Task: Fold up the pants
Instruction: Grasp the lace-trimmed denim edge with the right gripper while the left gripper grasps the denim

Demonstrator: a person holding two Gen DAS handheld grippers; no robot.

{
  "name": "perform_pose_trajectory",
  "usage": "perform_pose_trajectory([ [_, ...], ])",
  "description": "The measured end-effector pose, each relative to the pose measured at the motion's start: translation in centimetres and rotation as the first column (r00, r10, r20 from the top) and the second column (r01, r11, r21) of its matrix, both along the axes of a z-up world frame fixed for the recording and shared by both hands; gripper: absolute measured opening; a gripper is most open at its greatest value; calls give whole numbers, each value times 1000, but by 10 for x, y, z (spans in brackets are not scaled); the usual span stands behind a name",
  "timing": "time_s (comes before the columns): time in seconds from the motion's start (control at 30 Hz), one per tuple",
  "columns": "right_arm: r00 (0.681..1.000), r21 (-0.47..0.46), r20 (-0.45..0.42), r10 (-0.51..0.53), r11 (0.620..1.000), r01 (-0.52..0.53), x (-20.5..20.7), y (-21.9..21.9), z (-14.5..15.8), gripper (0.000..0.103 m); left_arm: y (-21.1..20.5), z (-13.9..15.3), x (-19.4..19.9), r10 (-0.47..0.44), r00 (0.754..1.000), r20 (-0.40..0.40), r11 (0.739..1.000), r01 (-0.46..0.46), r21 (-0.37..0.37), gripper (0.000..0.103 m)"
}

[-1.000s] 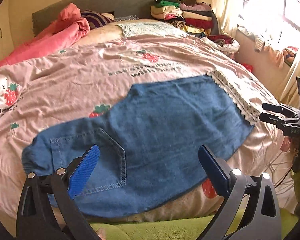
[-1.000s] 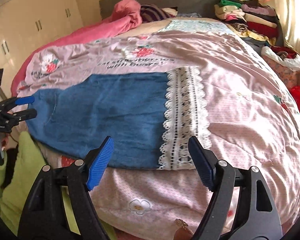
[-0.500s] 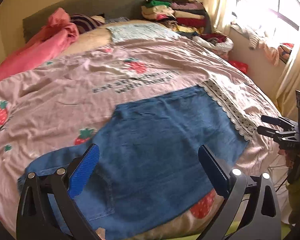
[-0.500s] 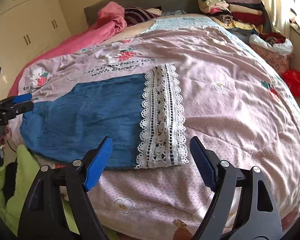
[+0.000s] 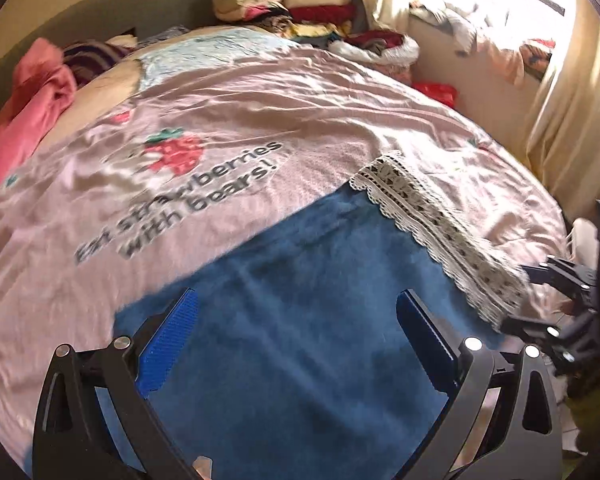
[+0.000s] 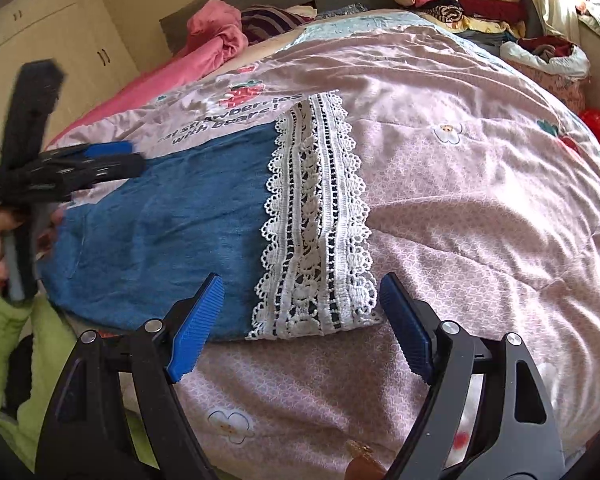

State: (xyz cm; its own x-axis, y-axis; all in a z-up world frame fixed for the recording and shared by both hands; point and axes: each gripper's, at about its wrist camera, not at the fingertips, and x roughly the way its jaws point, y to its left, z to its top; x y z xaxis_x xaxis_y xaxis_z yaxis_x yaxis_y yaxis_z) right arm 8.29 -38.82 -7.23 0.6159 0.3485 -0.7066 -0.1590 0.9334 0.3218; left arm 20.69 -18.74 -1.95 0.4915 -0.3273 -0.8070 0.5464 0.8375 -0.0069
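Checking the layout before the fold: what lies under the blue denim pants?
The blue denim pants lie flat on the pink strawberry-print quilt, lace-trimmed hem included. Whatever is beneath the denim itself is covered.

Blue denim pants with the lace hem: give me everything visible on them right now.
The blue denim pants with white lace hem lie flat along the near edge of the bed, on the pink strawberry-print bedcover. The cloth looks like soft mid-blue denim, mostly smooth. A broad band of white openwork lace finishes the leg end. They appear already folded lengthwise. Neither gripper touches them: the open right gripper hovers before the lace, the open left gripper above the denim.
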Motion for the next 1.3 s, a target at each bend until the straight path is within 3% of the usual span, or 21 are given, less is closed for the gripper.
perform_pose_trajectory([
  [0.27, 1000, 63, 9, -4, 998, 4, 2, -5, -8, 73, -22, -37, 56, -31, 997, -64, 998, 35, 53, 98],
  [0.37, 1000, 92, 9, -1, 996, 0, 6, -6, -10, 72, -26, -44, 69, -50, 995, -81, 998, 53, 28, 97],
  [0.43, 1000, 100, 10, 15, 995, -16, 8, -3, -10, 65, -30, -49, 74, -64, 993, -104, 998, 65, 1, 85],
  [0.47, 1000, 103, 12, 21, 994, -22, 10, -2, -9, 63, -32, -51, 74, -78, 990, -117, 997, 76, -25, 74],
  [0.57, 999, 118, 16, 28, 993, -30, 15, 0, -11, 59, -39, -56, 70, -90, 990, -111, 996, 88, -21, 71],
  [0.7, 999, 146, 18, 33, 989, -36, 21, 3, -13, 46, -43, -56, 65, -112, 985, -131, 992, 103, -77, 34],
  [0.8, 998, 149, 20, 57, 987, -59, 27, 12, -11, 26, -47, -55, 61, -96, 988, -122, 994, 89, -61, 20],
  [0.87, 997, 156, 39, 72, 985, -77, 29, 18, -4, 26, -47, -53, 57, -92, 989, -119, 993, 83, -80, 14],
  [1.03, 981, 114, 126, 145, 981, -159, 27, 49, 30, 24, -33, -47, 55, -83, 988, -129, 985, 61, -164, 10],
  [1.23, 938, 47, 205, 279, 955, -294, 21, 100, 66, 24, 15, -19, 45, -36, 995, -98, 950, 4, -312, 11],
  [1.3, 916, 16, 216, 337, 937, -349, 19, 125, 73, 24, 43, -13, 41, 4, 994, -106, 930, -43, -364, 16],
])
